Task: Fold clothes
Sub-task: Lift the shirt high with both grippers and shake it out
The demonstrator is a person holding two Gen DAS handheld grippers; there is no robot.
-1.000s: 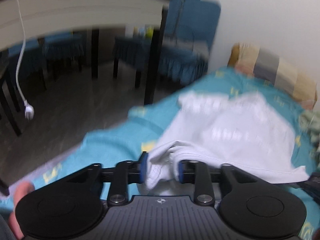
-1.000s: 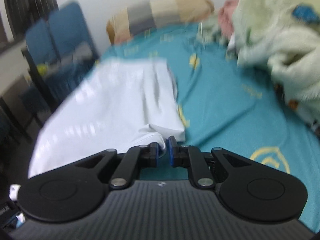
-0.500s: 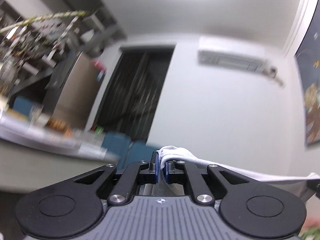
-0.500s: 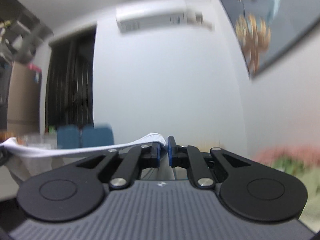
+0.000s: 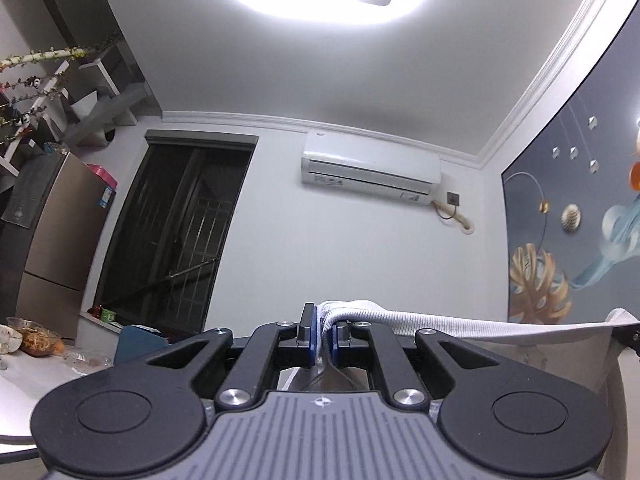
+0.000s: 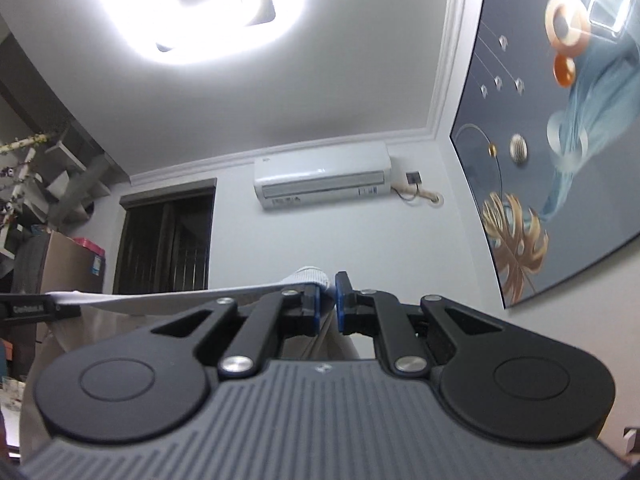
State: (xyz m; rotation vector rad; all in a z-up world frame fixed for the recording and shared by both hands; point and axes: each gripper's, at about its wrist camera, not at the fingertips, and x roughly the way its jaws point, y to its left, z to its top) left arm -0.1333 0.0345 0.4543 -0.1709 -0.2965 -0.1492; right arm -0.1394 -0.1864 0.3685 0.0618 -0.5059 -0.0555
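Garment (image 5: 460, 322) now lifted off the bed and stretched taut in mid-air, facing wall and ceiling. Pinched at one edge by left gripper (image 5: 325, 334), at the other by right gripper (image 6: 327, 304). Probably ready for shaking out and laying flat.

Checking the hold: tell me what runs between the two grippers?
A taut edge of white ribbed cloth spans from left gripper to right gripper, shown in both wrist views.
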